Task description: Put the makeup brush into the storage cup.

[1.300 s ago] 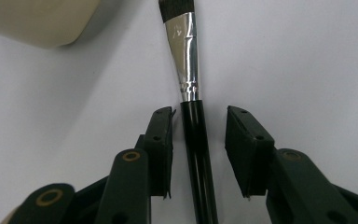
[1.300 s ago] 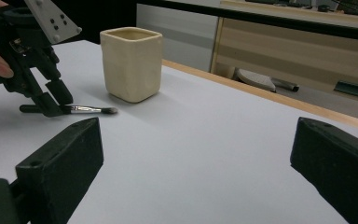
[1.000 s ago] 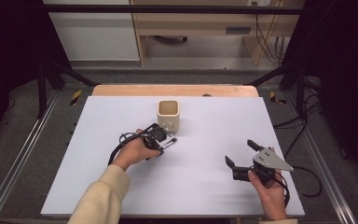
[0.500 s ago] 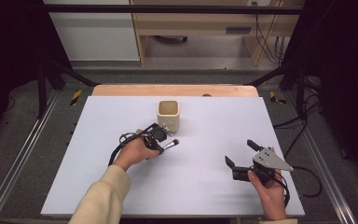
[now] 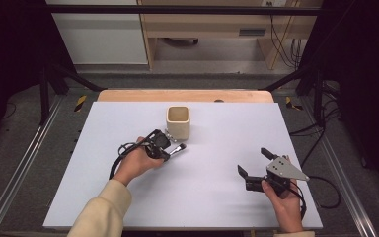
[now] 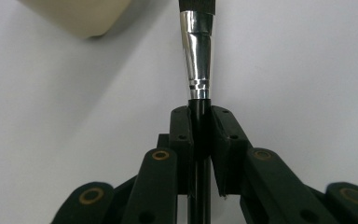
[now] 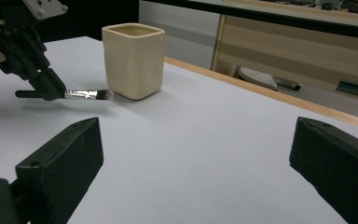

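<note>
A small brush (image 5: 176,147) with a black handle, a silver ferrule (image 6: 196,56) and dark bristles is held level, just over the white table. My left gripper (image 5: 165,150) is shut on its handle, and the pads (image 6: 182,130) press it from both sides just behind the ferrule. The bristle tip points toward the cream square cup (image 5: 178,121), which stands upright a little beyond it. In the right gripper view the brush (image 7: 86,94) lies left of the cup (image 7: 133,60). My right gripper (image 5: 252,162) rests at the front right, open, with nothing between its fingers (image 7: 60,158).
The white table top (image 5: 217,207) ends in a wooden strip (image 5: 128,95) at the far side. Black frame bars and cables run along both sides. A cable (image 5: 121,155) trails from the left gripper over the table.
</note>
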Tool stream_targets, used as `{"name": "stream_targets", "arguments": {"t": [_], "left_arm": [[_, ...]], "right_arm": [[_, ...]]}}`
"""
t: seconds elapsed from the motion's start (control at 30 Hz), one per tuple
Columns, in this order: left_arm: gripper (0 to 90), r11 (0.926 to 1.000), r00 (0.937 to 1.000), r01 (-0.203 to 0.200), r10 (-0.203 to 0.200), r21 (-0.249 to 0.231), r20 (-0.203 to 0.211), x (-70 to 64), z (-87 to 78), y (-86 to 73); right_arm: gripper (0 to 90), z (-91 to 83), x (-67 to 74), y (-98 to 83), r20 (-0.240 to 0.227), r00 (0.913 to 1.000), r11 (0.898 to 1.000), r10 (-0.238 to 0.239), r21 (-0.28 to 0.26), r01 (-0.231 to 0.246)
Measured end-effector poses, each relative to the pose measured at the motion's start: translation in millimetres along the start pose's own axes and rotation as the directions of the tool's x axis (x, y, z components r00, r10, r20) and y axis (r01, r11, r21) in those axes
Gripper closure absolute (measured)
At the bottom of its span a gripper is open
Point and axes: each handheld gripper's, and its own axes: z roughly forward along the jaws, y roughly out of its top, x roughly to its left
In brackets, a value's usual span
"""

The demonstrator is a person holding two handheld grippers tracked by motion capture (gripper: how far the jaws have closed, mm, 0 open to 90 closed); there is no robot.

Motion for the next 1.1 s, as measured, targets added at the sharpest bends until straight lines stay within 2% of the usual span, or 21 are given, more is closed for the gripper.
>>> {"name": "stream_targets", "arguments": {"t": [0.27, 0.37, 0.47, 0.6, 0.73, 0.87, 1.1], "left_arm": [[79.0, 0.9963, 0.9998, -0.002, 0.001, -0.086, -0.018, -3.1, -12.4, -13.2], [79.0, 0.9888, 0.9995, 0.008, -0.012, -0.149, -0.028, -3.7, -17.8, -18.1], [79.0, 0.9833, 0.9989, 0.015, -0.023, -0.181, -0.041, -3.5, -19.4, -23.7], [79.0, 0.9735, 0.9971, 0.047, -0.059, -0.224, -0.048, -1.6, -19.8, -28.4], [79.0, 0.9657, 0.9968, 0.051, -0.065, -0.255, -0.047, -0.9, -23.1, -28.1], [79.0, 0.9588, 0.9972, 0.037, -0.053, -0.282, -0.051, -1.0, -27.7, -26.2], [79.0, 0.9521, 0.9976, 0.03, -0.047, -0.304, -0.051, -2.5, -31.9, -24.9]], "right_arm": [[3.1, 0.7, 1.2, -0.4, 0.001, 1.0, 1.0, -0.008, 0.006, 0.008], [3.0, 1.5, 1.2, -1.3, 0.004, 0.9999, 1.0, -0.013, 0.016, 0.012], [3.3, 2.7, 0.9, -1.7, 0.01, 0.9999, 1.0, -0.003, 0.018, 0.003], [3.4, 1.0, 1.0, -1.6, 0.013, 0.9999, 1.0, 0.002, 0.012, -0.002], [3.3, -1.4, -0.5, -2.6, 0.026, 0.9996, 1.0, 0.006, 0.013, -0.007], [3.3, -1.5, -2.7, -3.6, 0.038, 0.9991, 1.0, 0.022, 0.01, -0.022], [3.3, -0.6, -3.9, -3.6, 0.043, 0.9987, 1.0, 0.029, 0.009, -0.029]]}}
